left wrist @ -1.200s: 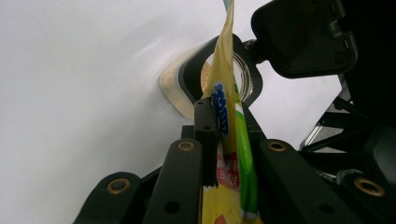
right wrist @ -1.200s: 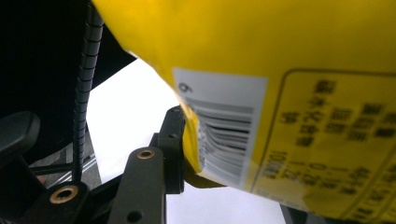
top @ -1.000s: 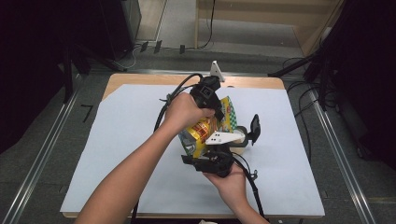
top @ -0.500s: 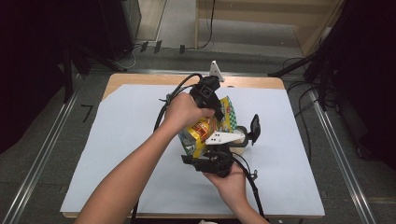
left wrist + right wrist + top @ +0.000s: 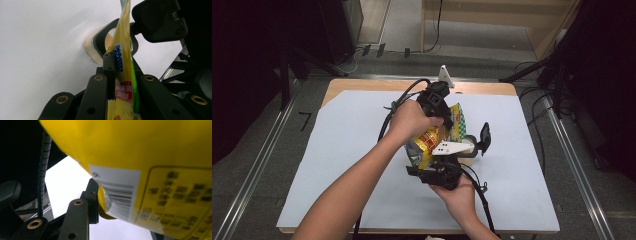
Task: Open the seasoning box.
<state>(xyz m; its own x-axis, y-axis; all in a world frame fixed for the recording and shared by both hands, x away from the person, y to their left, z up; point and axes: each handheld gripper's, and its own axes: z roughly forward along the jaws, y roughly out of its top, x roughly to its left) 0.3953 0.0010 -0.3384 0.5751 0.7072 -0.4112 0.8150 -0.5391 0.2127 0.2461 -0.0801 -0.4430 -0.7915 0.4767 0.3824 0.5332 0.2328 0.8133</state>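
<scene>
Yellow snack bag with a green checkered top is held up off the table, roughly over the middle of the white sheet that covers most of the tabletop, a bit toward the right edge. Both grippers are on it. The left gripper comes in from above with the hand wrapped around it, and in the left gripper view its jaws are squeezed tight on the flat sealed edge of the bag, so that one is clamped on the bag for sure. The right gripper sits lower, on the side nearer the person, with the hand underneath it, gripping the fat lower part of the bag; in the right gripper view the barcode side of the bag bulges right over one black jaw, which presses into the foil, so the jaws stand fairly wide but are closed on the bag. Under the bag there's a clear container with a black rim and something tan and crumbly inside, standing on the sheet just right of centre; its black lid stands tilted up at its right side. Wooden tabletop peeks out along the far edge, past the sheet.
</scene>
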